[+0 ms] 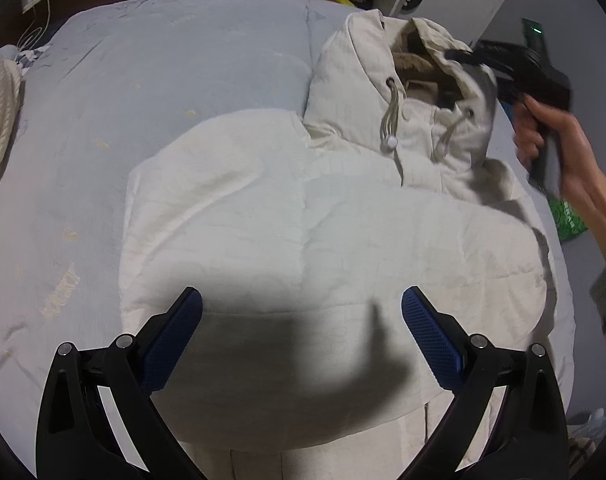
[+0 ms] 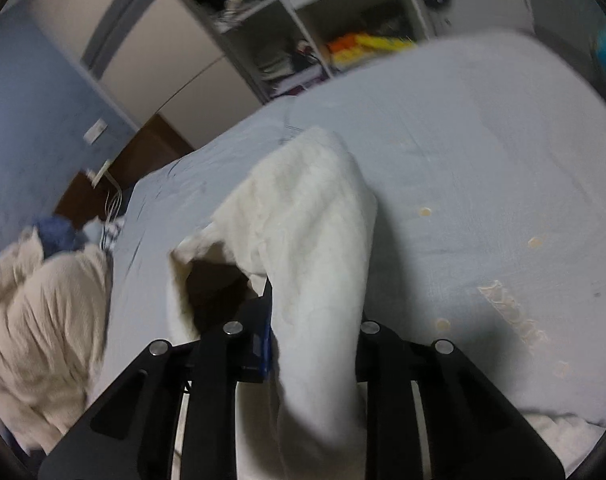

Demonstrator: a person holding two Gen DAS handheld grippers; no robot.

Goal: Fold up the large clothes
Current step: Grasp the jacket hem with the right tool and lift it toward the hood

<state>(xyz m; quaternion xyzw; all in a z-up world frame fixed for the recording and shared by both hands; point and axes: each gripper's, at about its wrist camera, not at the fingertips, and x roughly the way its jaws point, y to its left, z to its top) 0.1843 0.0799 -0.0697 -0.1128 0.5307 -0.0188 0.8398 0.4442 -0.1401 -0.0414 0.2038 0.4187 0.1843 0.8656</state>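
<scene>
Cream hooded coat, apparently folded; right gripper pinches hood; left gripper spread.

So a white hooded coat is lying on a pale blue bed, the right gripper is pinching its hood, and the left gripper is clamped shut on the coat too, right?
Not quite. The left gripper is open: the left wrist view shows its blue fingers spread wide above the coat, holding nothing. The rest holds: the coat lies on the pale blue bed, and the right gripper is shut on the hood.
</scene>
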